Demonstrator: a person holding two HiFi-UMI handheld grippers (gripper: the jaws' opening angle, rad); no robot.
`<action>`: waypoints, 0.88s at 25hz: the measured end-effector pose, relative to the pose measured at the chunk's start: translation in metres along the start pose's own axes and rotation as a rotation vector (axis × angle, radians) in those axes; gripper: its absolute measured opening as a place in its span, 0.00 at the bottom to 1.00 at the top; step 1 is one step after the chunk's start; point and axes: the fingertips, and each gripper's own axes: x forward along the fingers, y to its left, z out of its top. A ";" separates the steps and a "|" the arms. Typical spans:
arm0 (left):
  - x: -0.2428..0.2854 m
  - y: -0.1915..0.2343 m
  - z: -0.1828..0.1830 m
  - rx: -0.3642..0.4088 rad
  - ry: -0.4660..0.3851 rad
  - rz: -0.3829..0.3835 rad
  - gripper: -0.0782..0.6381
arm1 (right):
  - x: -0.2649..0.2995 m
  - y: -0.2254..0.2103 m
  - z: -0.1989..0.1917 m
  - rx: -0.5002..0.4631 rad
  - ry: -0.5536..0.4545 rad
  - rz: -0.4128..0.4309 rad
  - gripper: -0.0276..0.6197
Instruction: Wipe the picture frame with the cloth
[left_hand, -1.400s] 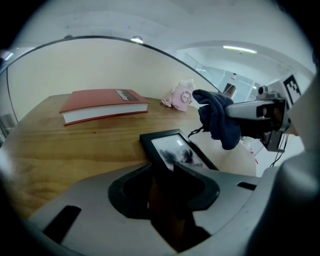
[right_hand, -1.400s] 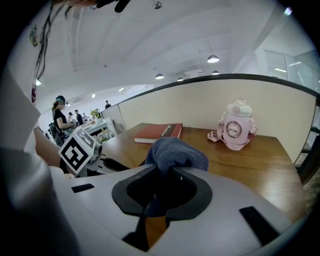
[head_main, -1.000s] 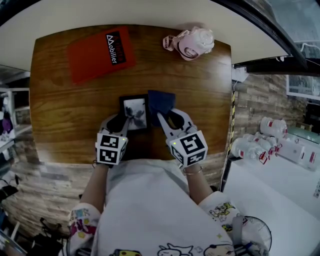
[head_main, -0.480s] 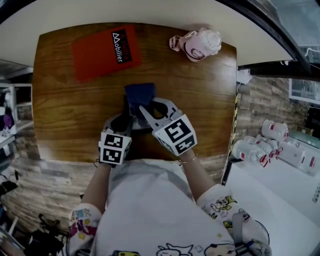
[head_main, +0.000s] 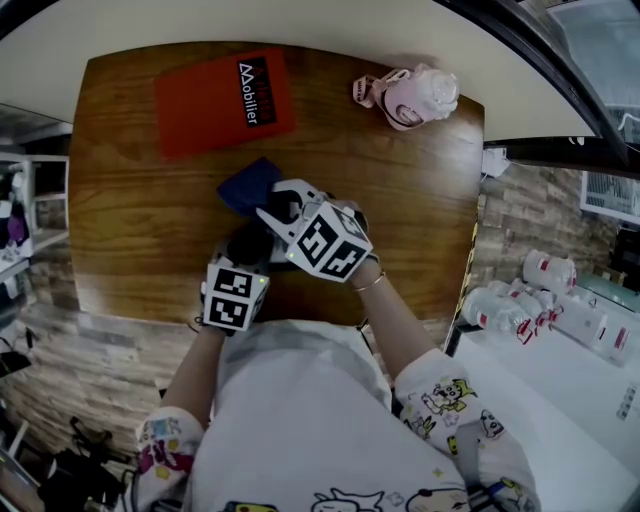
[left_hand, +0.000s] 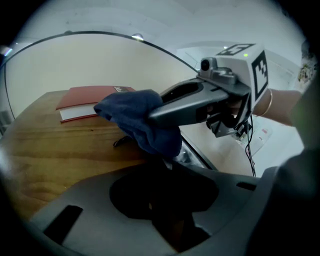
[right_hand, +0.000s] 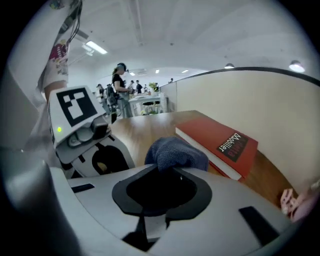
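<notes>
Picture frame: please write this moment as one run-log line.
left hand-held gripper: shut on picture frame | right hand-held gripper: shut on cloth | cloth: against picture frame

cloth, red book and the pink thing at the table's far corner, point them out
cloth (head_main: 246, 186), head view, on its exposed blue fold
red book (head_main: 205, 105), head view, middle of its cover
pink thing (head_main: 420, 95), head view, on its rounded body
</notes>
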 end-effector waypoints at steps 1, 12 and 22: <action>0.000 0.000 0.000 -0.001 0.001 -0.001 0.27 | 0.004 0.002 -0.002 -0.052 0.019 0.020 0.11; 0.000 0.001 0.000 -0.003 0.006 -0.003 0.27 | 0.023 0.014 -0.022 -0.275 0.078 0.145 0.11; 0.000 0.001 -0.001 -0.004 0.004 -0.003 0.27 | 0.011 0.012 -0.037 -0.303 0.118 0.141 0.11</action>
